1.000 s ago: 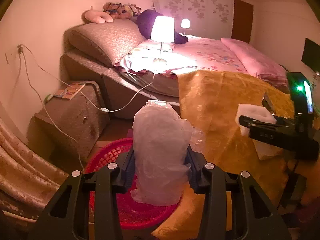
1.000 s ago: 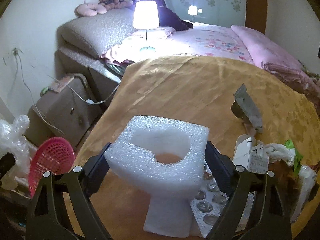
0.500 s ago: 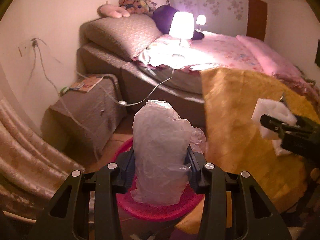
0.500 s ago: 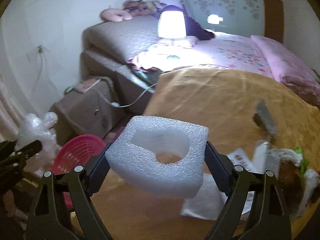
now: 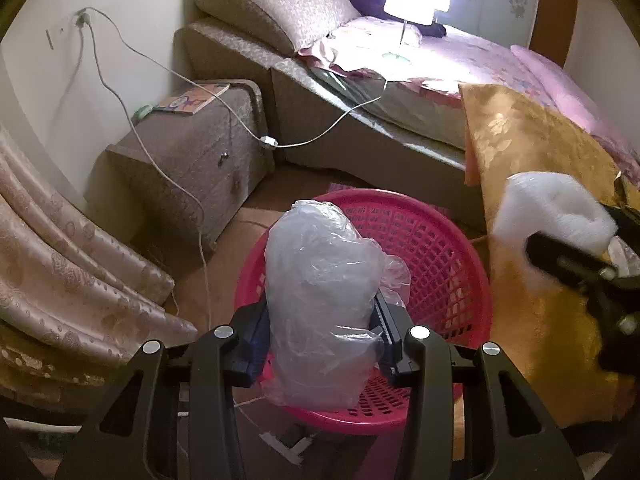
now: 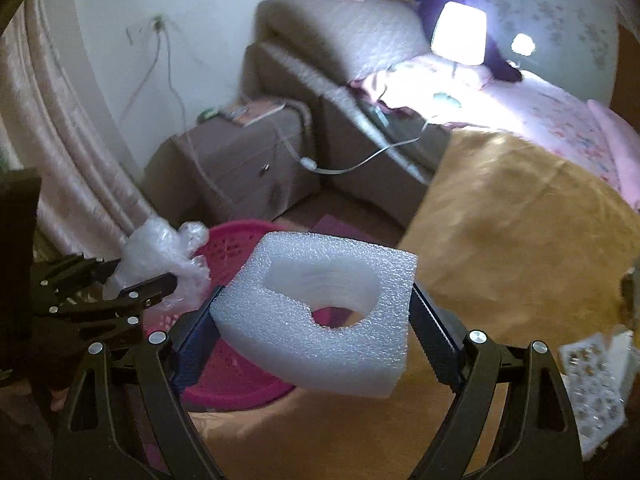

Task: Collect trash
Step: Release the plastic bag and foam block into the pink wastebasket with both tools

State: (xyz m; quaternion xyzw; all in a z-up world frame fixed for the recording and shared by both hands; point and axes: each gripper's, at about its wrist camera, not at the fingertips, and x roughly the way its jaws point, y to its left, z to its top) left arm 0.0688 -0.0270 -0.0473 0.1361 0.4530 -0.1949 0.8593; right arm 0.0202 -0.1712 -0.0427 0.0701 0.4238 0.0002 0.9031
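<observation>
While gripped: one plastic bag [image 5: 320,304], one foam block [image 6: 320,312].

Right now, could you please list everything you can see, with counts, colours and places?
basket: 1, pink, on the floor below both grippers
plastic bag: 1, clear, crumpled, over the basket
foam: 1, white, with a hole
blister pack: 1, on the cloth, right edge
cloth: 1, golden
nightstand: 1, brown, beside the bed
bed: 1, pink
lamp: 1, lit, on the bed
left gripper: shut on plastic bag
right gripper: shut on foam
</observation>
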